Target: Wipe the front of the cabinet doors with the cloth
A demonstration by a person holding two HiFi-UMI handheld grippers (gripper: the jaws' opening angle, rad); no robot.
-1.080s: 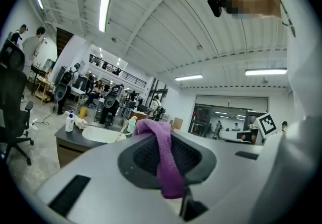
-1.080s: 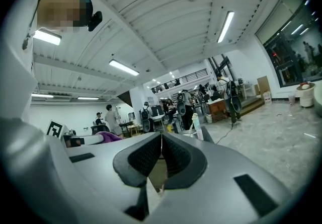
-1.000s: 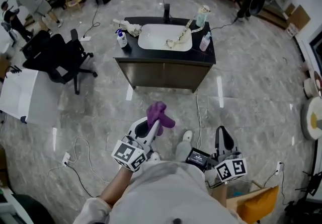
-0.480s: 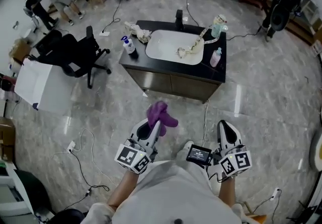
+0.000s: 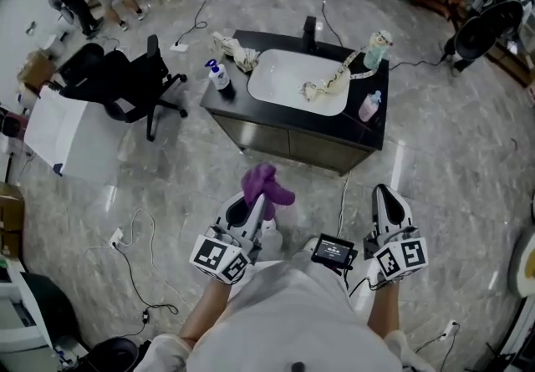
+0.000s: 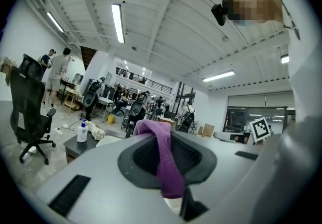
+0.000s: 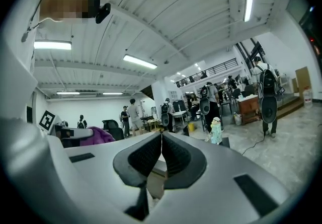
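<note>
View from the head camera, looking down on a person standing on a grey marble floor (image 5: 435,170) in front of a free-standing sink cabinet (image 5: 251,135).

Left tool (image 5: 262,200): closed on a purple cloth (image 5: 266,184). In the left gripper view the cloth is pinched between the 2 dark pads. One end bunches over the tips and the other hangs down toward the tool's body. The tool is raised and points toward the cabinet. The cloth is in the air, in front of the cabinet doors (image 5: 292,145) and clear of them.

Right tool (image 5: 389,195): closed. In the right gripper view its 2 pads meet along a thin seam with nothing between them. It is held beside the left tool, level with it and also pointing toward the cabinet. A small black device with a lit screen (image 5: 333,251) sits between the 2 tools, close to the person's body.

Cabinet: 2 dark door fronts face the person under a black counter (image 5: 372,135) with a white basin (image 5: 288,79) set into it. On the counter:
- a white bottle with a blue cap (image 5: 219,76) at the left;
- a crumpled beige rag (image 5: 236,50) behind that bottle;
- a pink bottle (image 5: 368,105) at the right;
- a pale teal container (image 5: 378,48) at the far right corner.

A light strip-like item (image 5: 330,82) lies across the right side of the basin.

Surroundings: a black office chair (image 5: 125,82) stands left of the cabinet. Thin cables (image 5: 134,257) trail over the floor at the lower left.
</note>
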